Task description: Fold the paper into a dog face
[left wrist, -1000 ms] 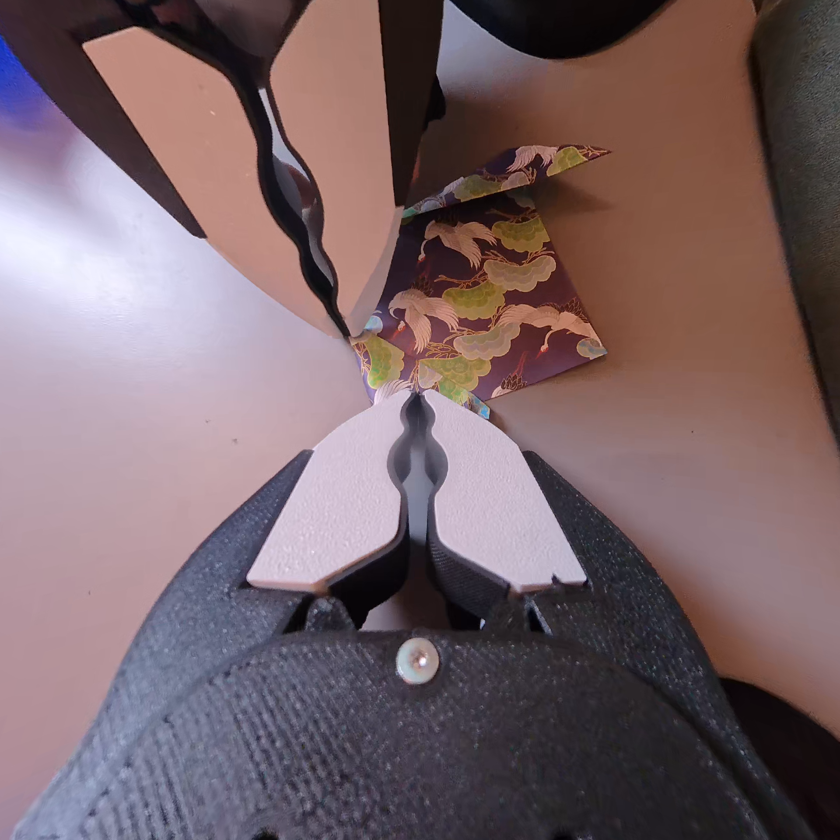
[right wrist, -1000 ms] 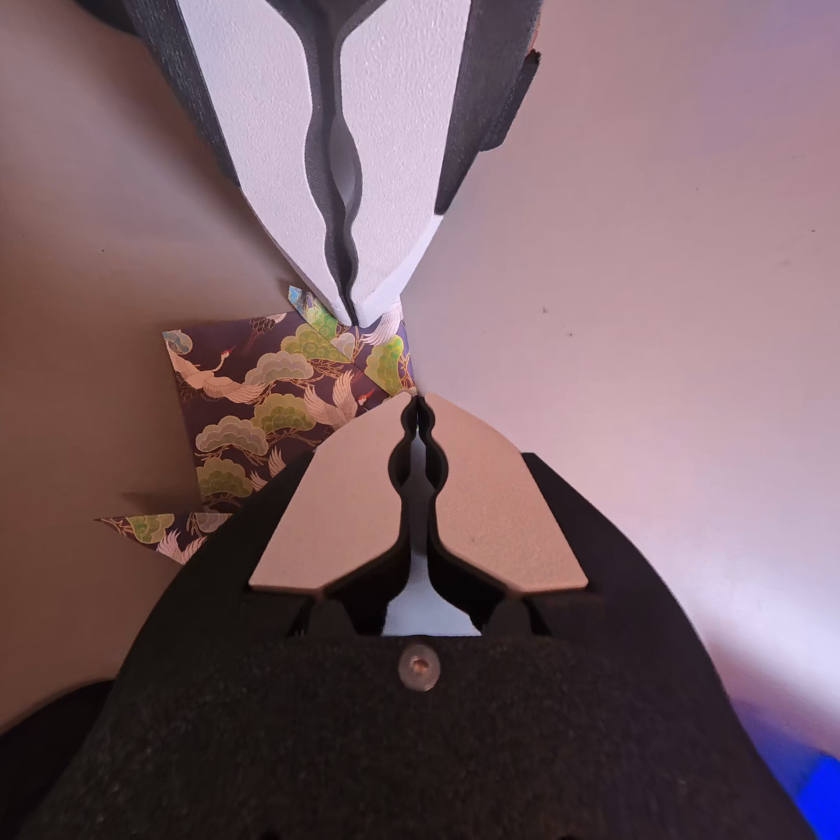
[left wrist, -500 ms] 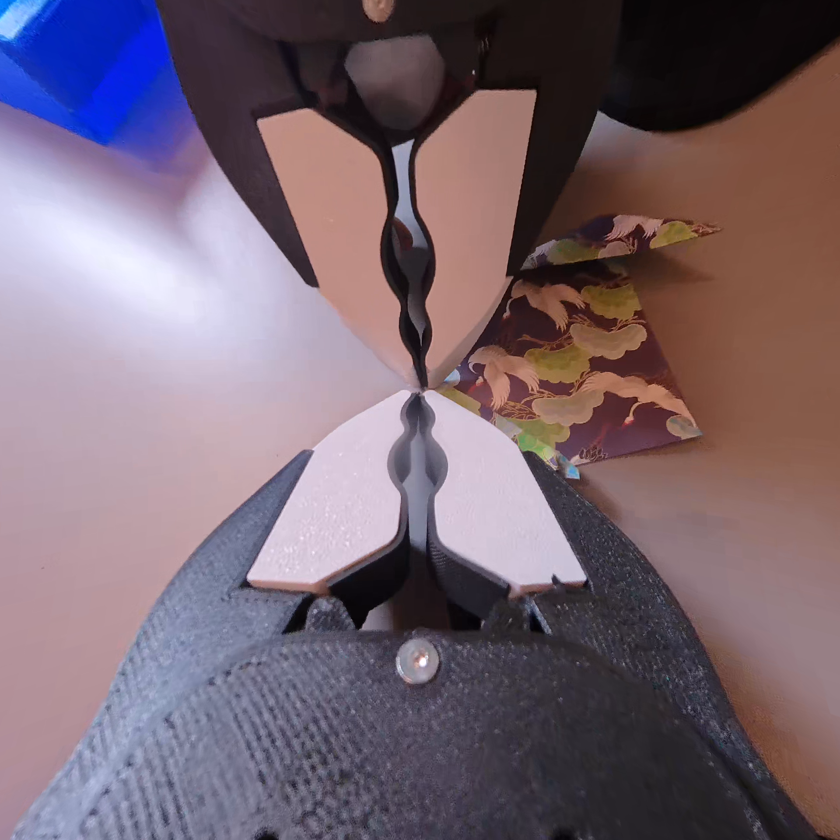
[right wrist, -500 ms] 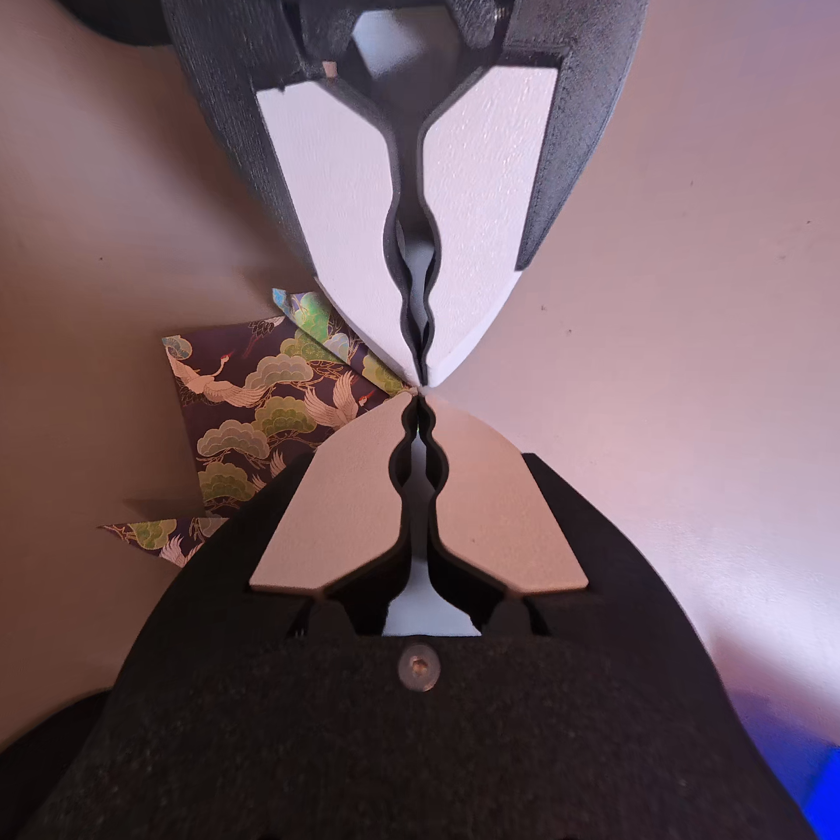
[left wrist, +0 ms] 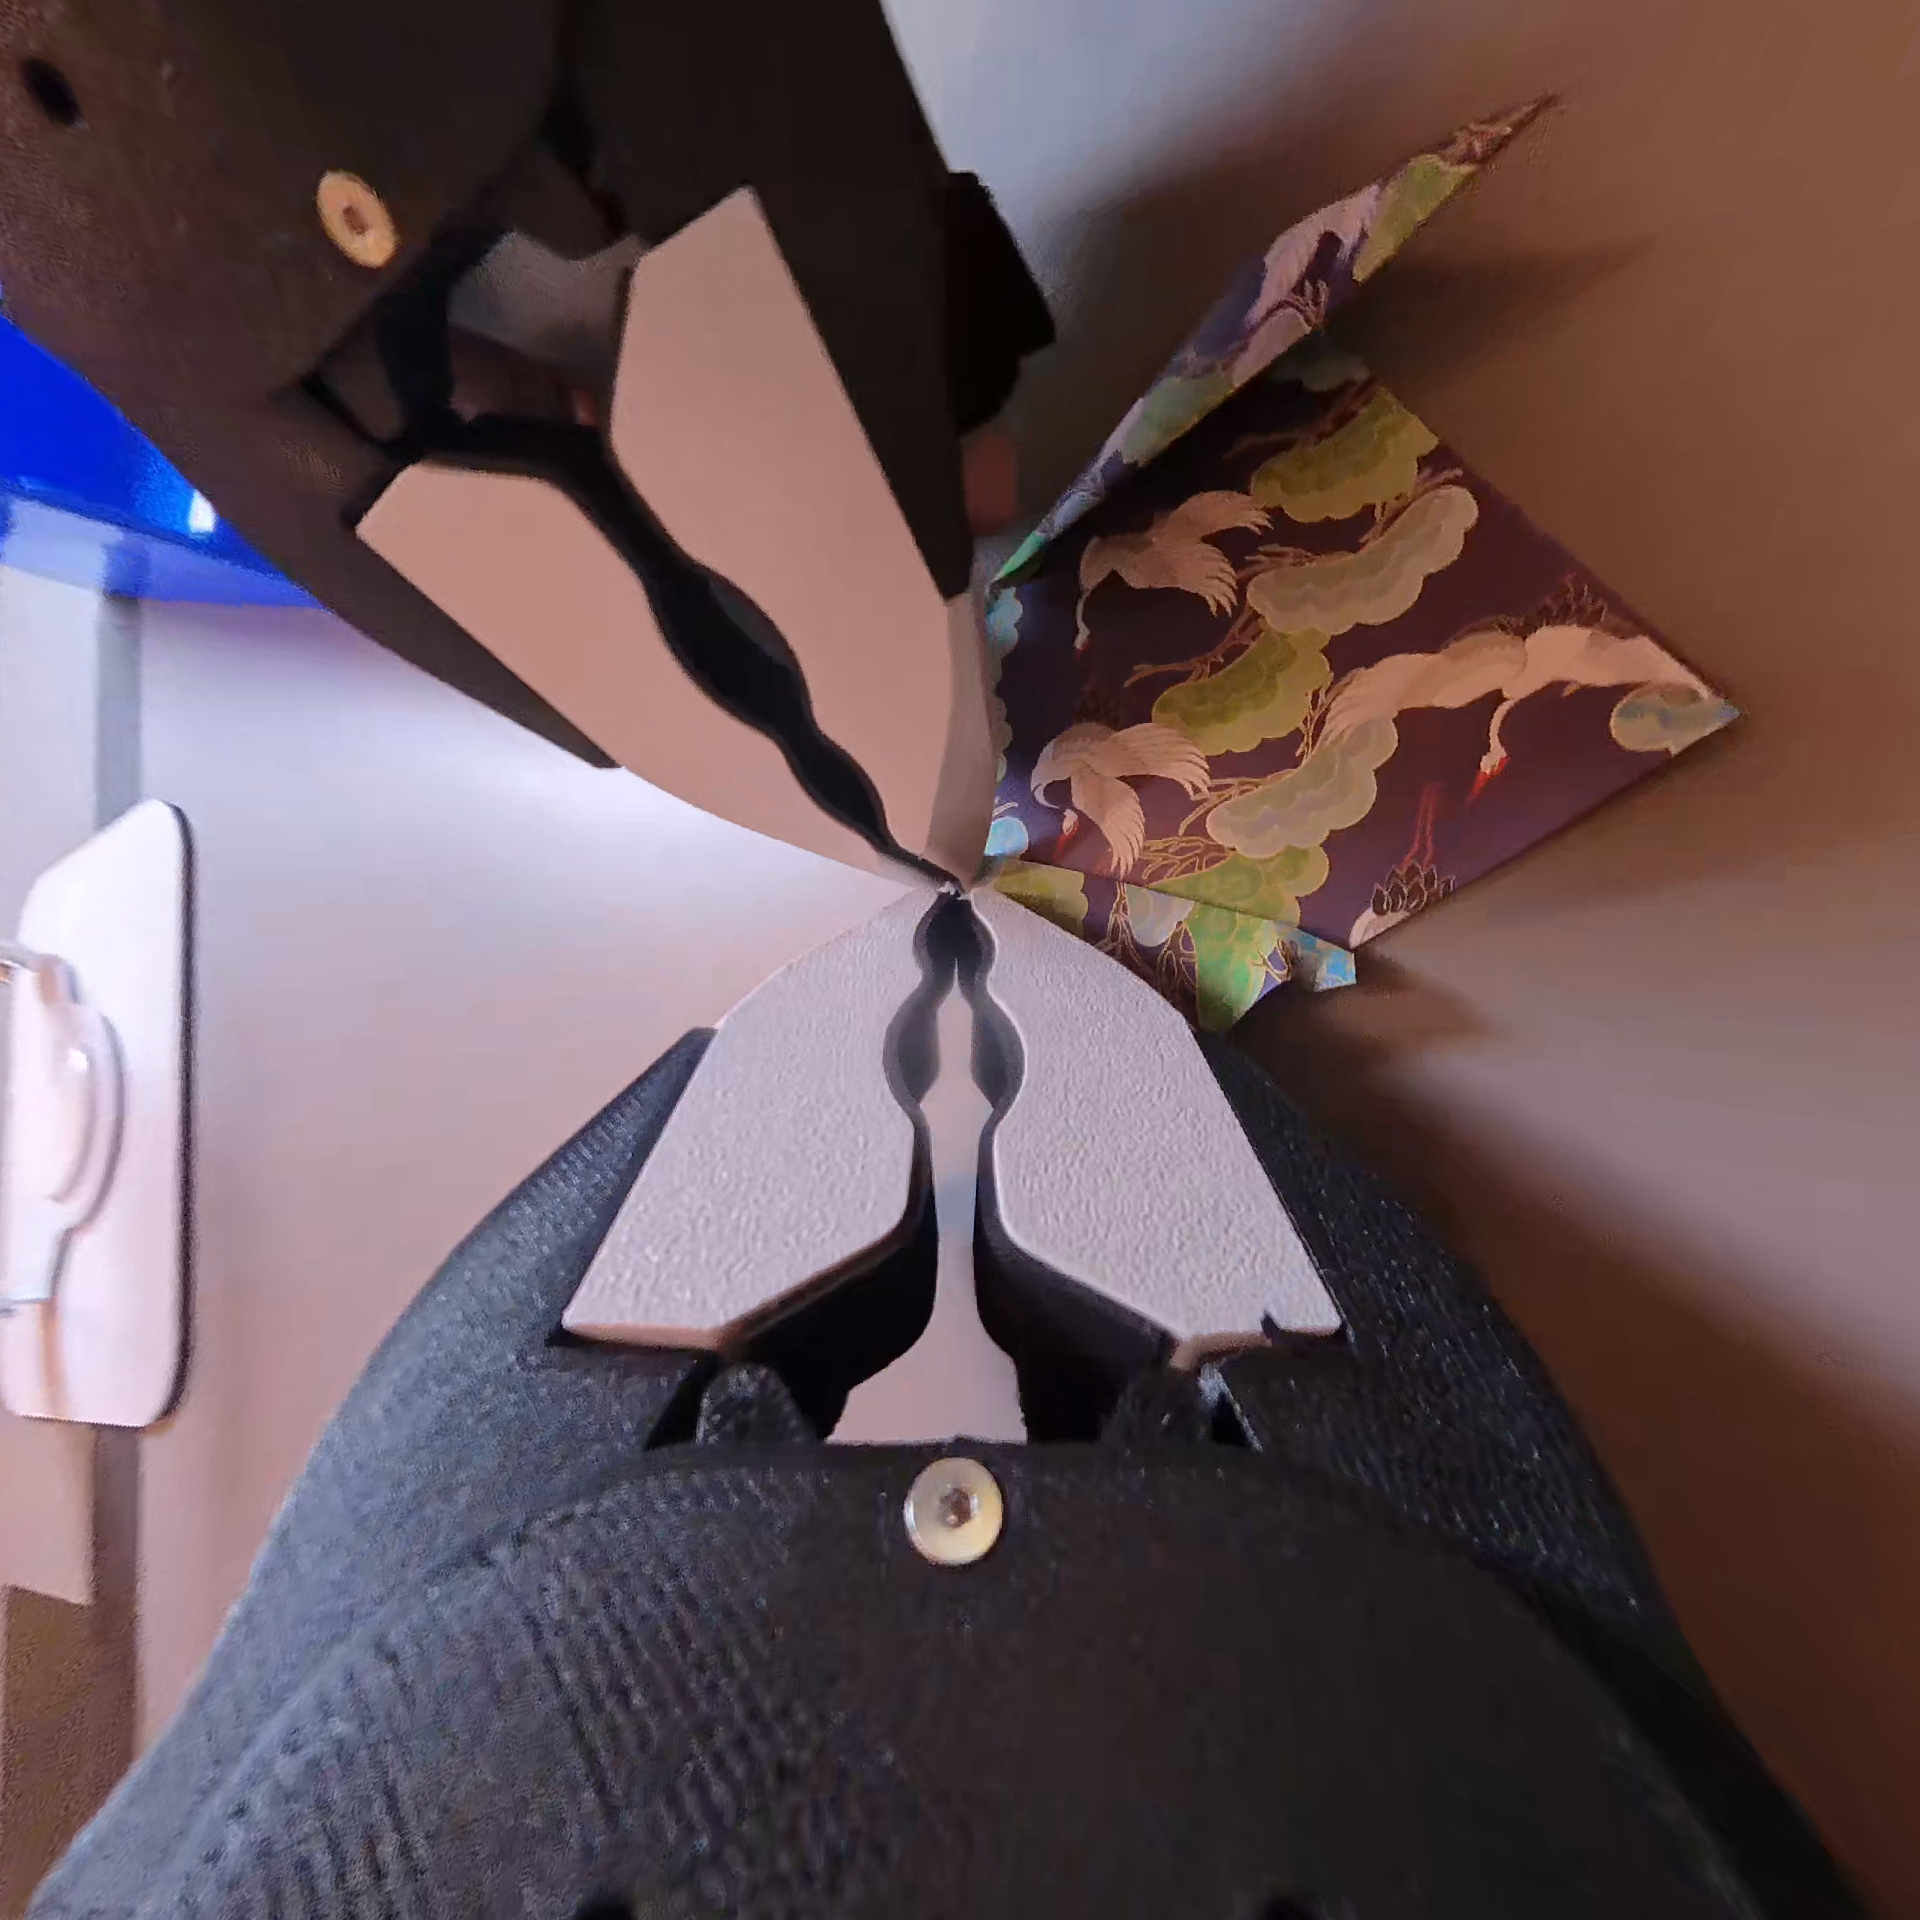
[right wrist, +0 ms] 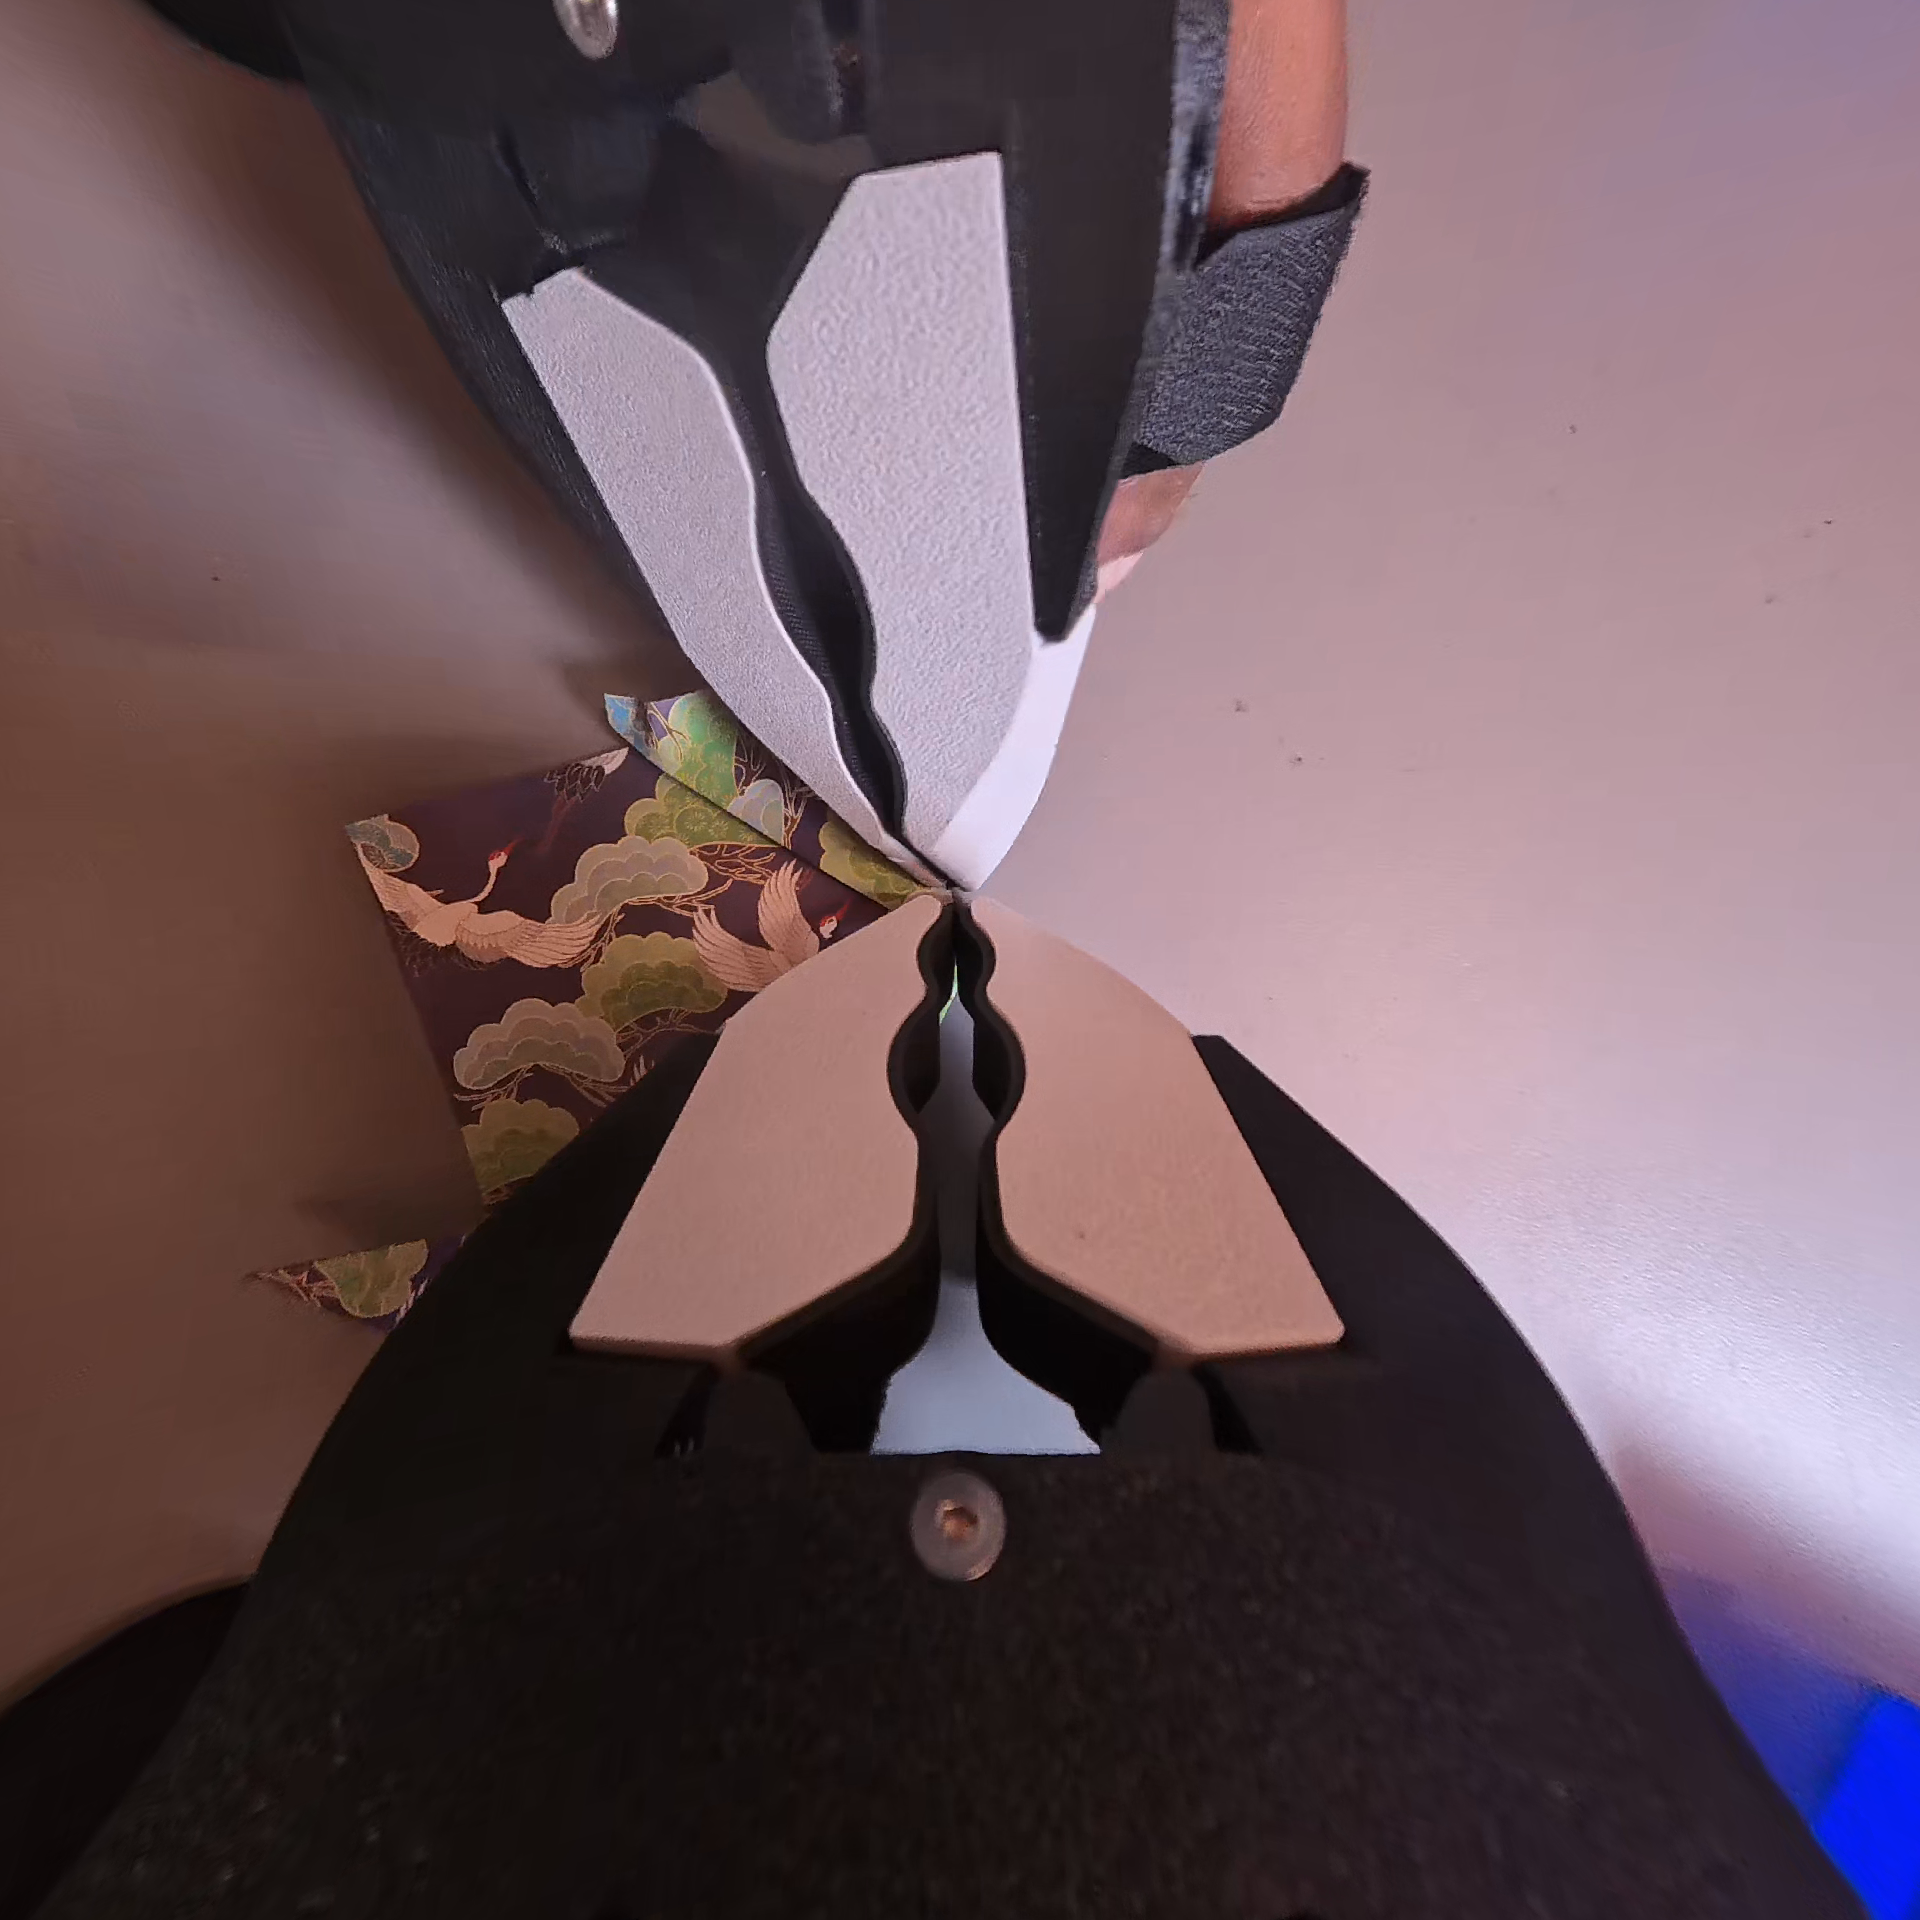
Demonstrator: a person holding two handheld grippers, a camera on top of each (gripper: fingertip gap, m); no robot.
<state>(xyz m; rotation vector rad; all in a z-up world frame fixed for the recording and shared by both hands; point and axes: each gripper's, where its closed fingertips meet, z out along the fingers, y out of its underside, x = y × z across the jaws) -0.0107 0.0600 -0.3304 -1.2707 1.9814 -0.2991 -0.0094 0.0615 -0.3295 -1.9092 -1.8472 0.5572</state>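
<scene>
The paper [left wrist: 1299,675] is dark purple with white cranes and green clouds. It lies partly folded on the pale table [left wrist: 416,935], with one flap raised at the upper right and a small folded flap [left wrist: 1236,966] beside my left fingers. My left gripper [left wrist: 951,906] is shut, its tips touching the paper's near corner. My right gripper [right wrist: 954,906] is shut at that same corner, tip to tip with the left one, and a green sliver of the paper [right wrist: 582,935] shows between its fingers. It enters the left wrist view [left wrist: 935,878] from the upper left.
A blue object [left wrist: 94,488] lies at the far left, and shows at the lower right of the right wrist view [right wrist: 1870,1766]. A white plate with a clear hook [left wrist: 94,1112] sits at the left. A person's hand under a black strap [right wrist: 1268,156] holds the left gripper. My left and right fingertips are right by each other.
The left gripper has swung round and come tip to tip with the right gripper at the paper's corner. The right gripper and the paper have stayed in place.
</scene>
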